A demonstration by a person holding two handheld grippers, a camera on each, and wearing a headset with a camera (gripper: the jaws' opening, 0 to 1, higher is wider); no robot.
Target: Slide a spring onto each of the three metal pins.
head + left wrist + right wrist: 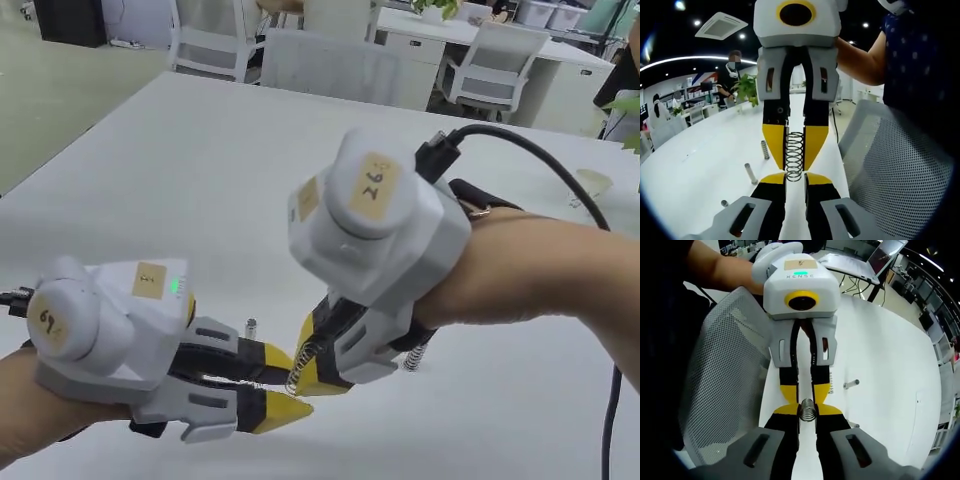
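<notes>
The two tools meet tip to tip at lower centre of the head view, above the white surface [200,180]. The right tool [312,368] reaches in from the upper right and is clamped on a spring [794,152], which lies lengthwise between its yellow tips. The left tool [794,178] comes from the lower left and pinches the spring's near end. At lower left of the left gripper view, three metal pins [750,173] stand upright on the surface, apart from the spring.
</notes>
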